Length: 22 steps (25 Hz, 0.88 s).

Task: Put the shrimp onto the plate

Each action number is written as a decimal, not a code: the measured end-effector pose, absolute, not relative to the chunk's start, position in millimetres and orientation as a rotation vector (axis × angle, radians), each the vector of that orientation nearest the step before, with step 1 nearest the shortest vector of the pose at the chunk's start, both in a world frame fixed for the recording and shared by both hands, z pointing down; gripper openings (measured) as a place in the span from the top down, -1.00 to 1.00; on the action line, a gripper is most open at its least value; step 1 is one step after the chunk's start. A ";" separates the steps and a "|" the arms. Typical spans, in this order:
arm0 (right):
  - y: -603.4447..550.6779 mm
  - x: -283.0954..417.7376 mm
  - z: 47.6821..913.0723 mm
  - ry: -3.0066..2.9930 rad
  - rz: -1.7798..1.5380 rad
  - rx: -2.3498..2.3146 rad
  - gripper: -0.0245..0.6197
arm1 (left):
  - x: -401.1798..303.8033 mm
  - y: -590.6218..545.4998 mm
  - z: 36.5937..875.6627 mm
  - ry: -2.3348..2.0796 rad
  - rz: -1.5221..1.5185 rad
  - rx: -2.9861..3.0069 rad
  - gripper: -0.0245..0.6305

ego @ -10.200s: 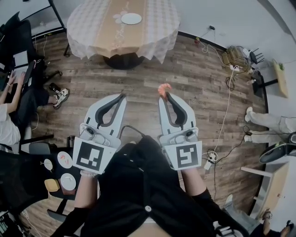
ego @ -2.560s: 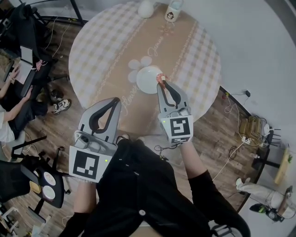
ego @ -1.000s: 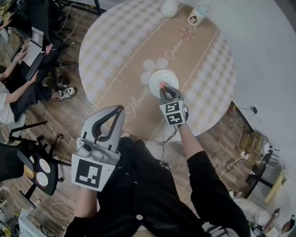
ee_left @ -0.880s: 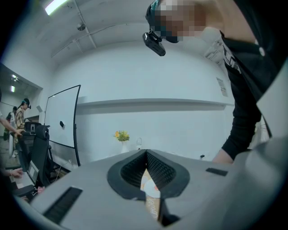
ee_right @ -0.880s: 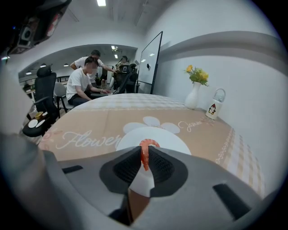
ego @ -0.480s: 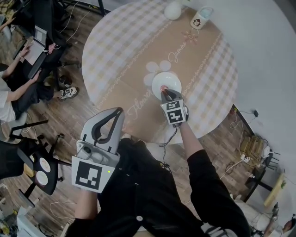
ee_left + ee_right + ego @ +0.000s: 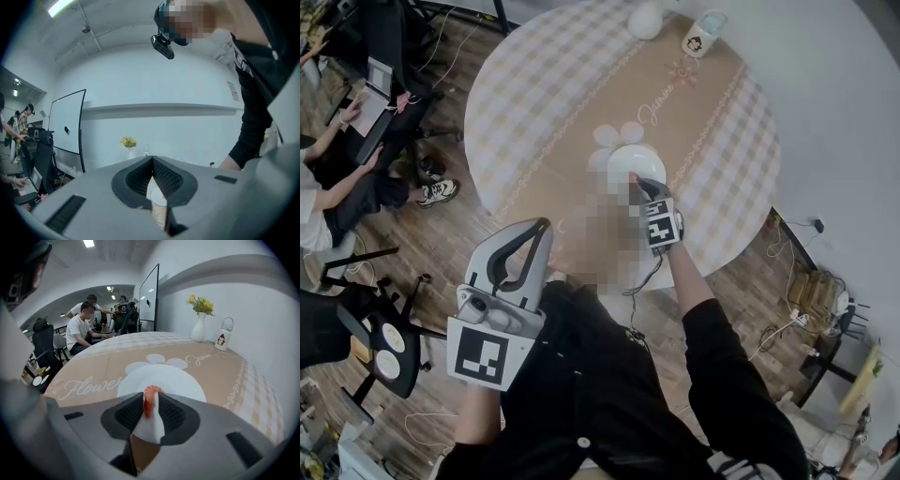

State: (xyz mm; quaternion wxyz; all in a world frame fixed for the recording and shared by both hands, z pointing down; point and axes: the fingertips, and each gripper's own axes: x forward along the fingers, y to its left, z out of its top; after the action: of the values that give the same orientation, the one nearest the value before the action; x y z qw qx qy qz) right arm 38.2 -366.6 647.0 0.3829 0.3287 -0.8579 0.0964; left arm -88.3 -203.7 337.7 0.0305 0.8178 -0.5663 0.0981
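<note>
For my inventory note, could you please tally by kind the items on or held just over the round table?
plate: 1
shrimp: 1, clamped in the right gripper
vase of flowers: 1
small white bottle: 1
Total: 4

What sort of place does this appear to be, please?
Probably an office or lab with a staged dining corner: people work nearby, a whiteboard stands by the wall, and a round cloth-covered table carries a white plate and flower vase.
</note>
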 end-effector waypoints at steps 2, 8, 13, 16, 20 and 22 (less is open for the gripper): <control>-367.1 40.8 646.7 -2.188 0.259 0.847 0.62 | -86.5 -203.6 337.3 -1.736 0.312 2.532 0.92; -368.0 50.0 628.6 -2.255 0.306 0.992 0.64 | -81.5 -204.2 336.3 -1.709 0.298 2.551 0.92; -367.9 64.6 604.8 -2.251 0.239 1.154 0.89 | -72.7 -207.0 336.5 -1.660 0.294 2.587 0.92; -361.7 69.0 589.2 -2.256 0.167 1.202 0.91 | -66.8 -210.4 335.9 -1.623 0.284 2.618 0.92; -346.4 71.4 567.3 -2.295 0.128 1.224 0.91 | -59.0 -213.3 332.6 -1.575 0.264 2.652 0.92; -339.8 72.3 554.5 -2.315 0.132 1.248 0.91 | -56.0 -213.7 331.1 -1.556 0.258 2.670 0.92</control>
State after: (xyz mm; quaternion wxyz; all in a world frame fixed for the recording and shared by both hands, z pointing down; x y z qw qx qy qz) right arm 72.3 -339.8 554.5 0.2517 0.4587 -0.8509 0.0484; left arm -56.0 -213.7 331.1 0.0200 0.8608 -0.5017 0.0833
